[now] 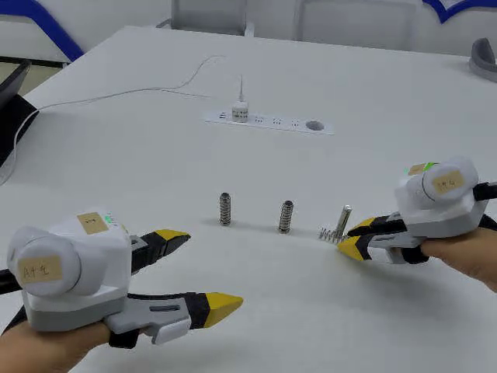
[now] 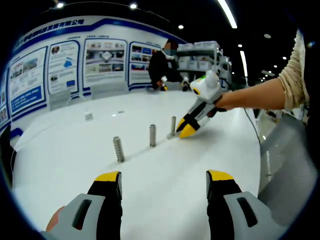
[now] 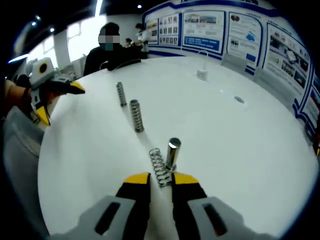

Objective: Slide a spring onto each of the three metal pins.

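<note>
Right gripper [image 3: 161,181], low centre of frame: jaws narrowed around the loose spring [image 3: 158,167]; I cannot tell if they pinch it. It lies against the bare pin [image 3: 173,152]. Light, squashy, probably rolls: I'd grip mid-coil, gently. Left gripper [image 2: 164,182] gapes, holding nothing.

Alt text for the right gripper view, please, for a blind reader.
The right gripper's narrowly parted, yellow-tipped jaws reach the near end of a loose spring lying beside a bare metal pin on a white table. Beyond, two spring-covered pins stand upright.
</note>
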